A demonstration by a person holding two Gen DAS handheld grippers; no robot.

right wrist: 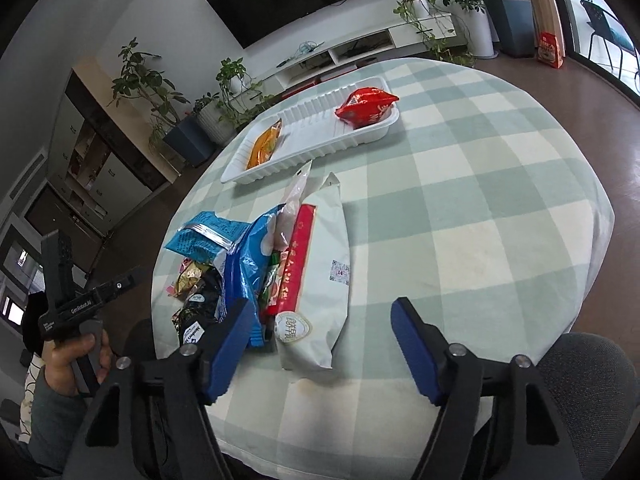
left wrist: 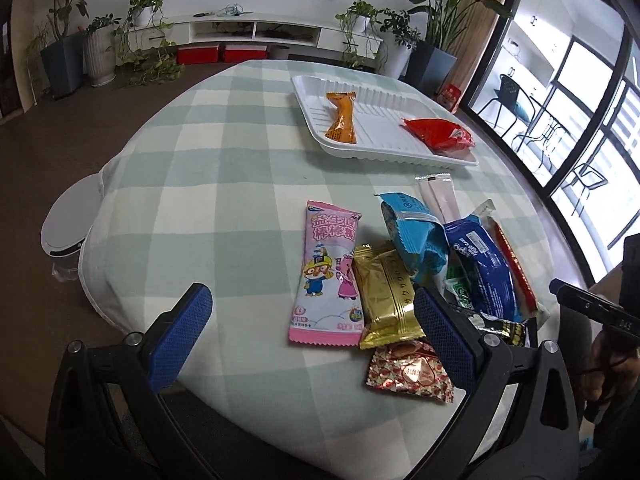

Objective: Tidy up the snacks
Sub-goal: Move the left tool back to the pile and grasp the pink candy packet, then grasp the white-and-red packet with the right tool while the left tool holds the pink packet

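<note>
two packets in tray [left wrist: 340, 151], snack pile [left wrist: 420, 272] nearer

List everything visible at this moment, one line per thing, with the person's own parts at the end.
tray: 1, white, far side of the table
orange packet: 1, orange, in the tray
red packet: 1, red, in the tray
pink packet: 1, pink, on the cloth, at the side of the pile
gold packet: 1, gold, beside the pink one
light blue packet: 1, light blue, in the pile
dark blue packet: 1, dark blue, in the pile
white packet: 1, white with red stripe, at the edge of the pile
tablecloth: 1, green and white check
left gripper: 1, blue pads, open above the pile
right gripper: 1, blue pads, open, over the white packet
hand: 1, holding the left gripper
</note>
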